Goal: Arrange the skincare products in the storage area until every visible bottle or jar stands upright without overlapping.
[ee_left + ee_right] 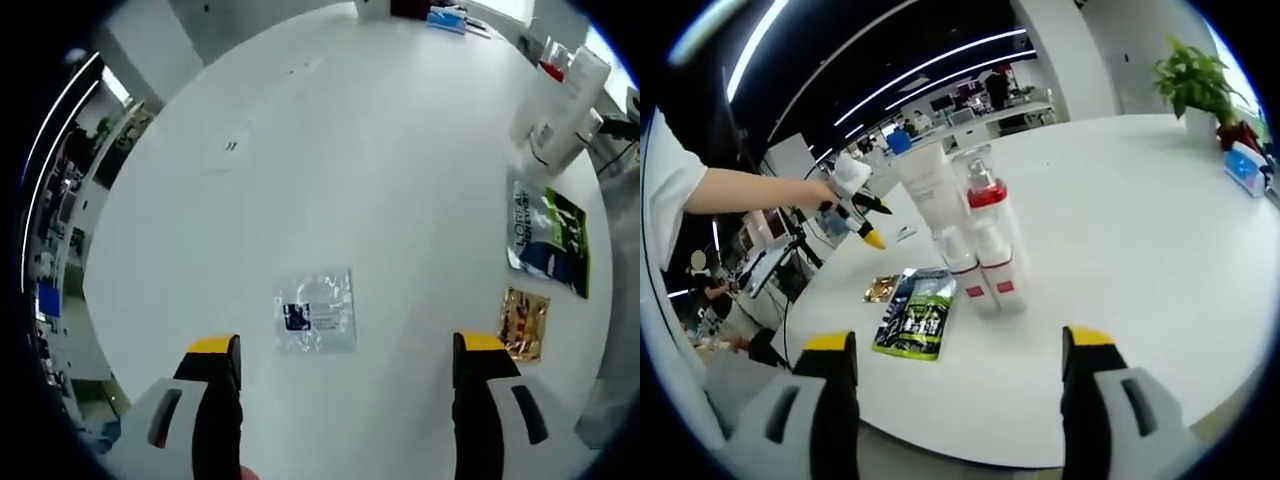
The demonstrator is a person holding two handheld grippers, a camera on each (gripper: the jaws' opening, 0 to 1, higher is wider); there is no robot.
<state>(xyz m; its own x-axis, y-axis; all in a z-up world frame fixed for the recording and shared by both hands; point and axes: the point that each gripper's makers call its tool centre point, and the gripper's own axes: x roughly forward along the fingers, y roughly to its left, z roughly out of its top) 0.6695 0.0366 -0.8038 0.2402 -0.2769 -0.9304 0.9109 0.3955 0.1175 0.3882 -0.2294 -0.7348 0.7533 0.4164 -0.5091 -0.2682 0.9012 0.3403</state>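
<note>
1. In the left gripper view, our left gripper (347, 358) hangs over the white round table (380, 150) with its yellow-tipped jaws spread wide and nothing between them.
2. A small clear sachet (316, 311) with a dark blue label lies flat on the table between the jaws and a little ahead of their tips, touching neither.
3. To the right in that view, a green-and-black pouch (549, 236) lies flat, and a small gold sachet (525, 323) lies just beside it, nearer to us.
4. Beyond the pouch, near the table's edge, white bottles (565, 100) stand in a tight cluster.
5. In the right gripper view, our right gripper (958, 352) has its jaws spread wide too, and they hold nothing.
6. Ahead of it the white bottles stand upright close together: a tall white tube (930, 180) at the back, a clear bottle with a red collar (983, 190) beside it, and two shorter bottles with small red labels (990, 268) in front.
7. The green-and-black pouch lies flat just to the left of the cluster, with the gold sachet at its far corner.
8. At the left of this view we see the person's arm (750, 190) reaching out with the left gripper over the table.
9. A potted plant (1196, 82) stands at the table's far right.
</note>
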